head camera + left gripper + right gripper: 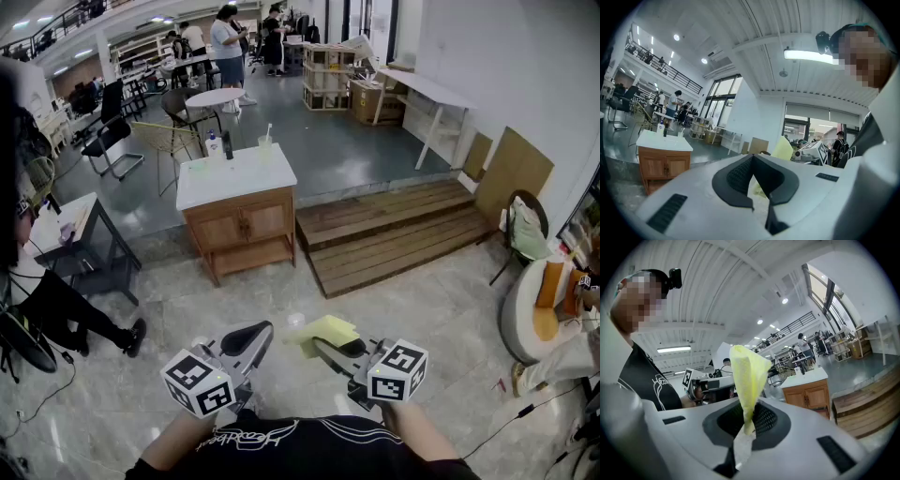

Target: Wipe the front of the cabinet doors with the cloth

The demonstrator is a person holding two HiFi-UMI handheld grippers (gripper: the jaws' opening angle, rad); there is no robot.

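Note:
The wooden cabinet [240,223] with a white top and two small front doors stands a few steps ahead on the marble floor; it also shows in the left gripper view [663,165] and the right gripper view [809,394]. The yellow cloth [325,333] is held low in front of me, and my right gripper [320,346] is shut on it. In the right gripper view the cloth [748,373] stands up from the closed jaws of the right gripper [747,417]. My left gripper [260,332] sits beside it, jaws shut and holding nothing [752,160]. Both grippers are well short of the cabinet.
A bottle [215,145] and a cup with a straw [264,145] stand on the cabinet top. A low wooden platform [394,232] lies right of the cabinet. A seated person's legs [75,314] and a dark table [73,246] are at left, a chair [522,230] at right.

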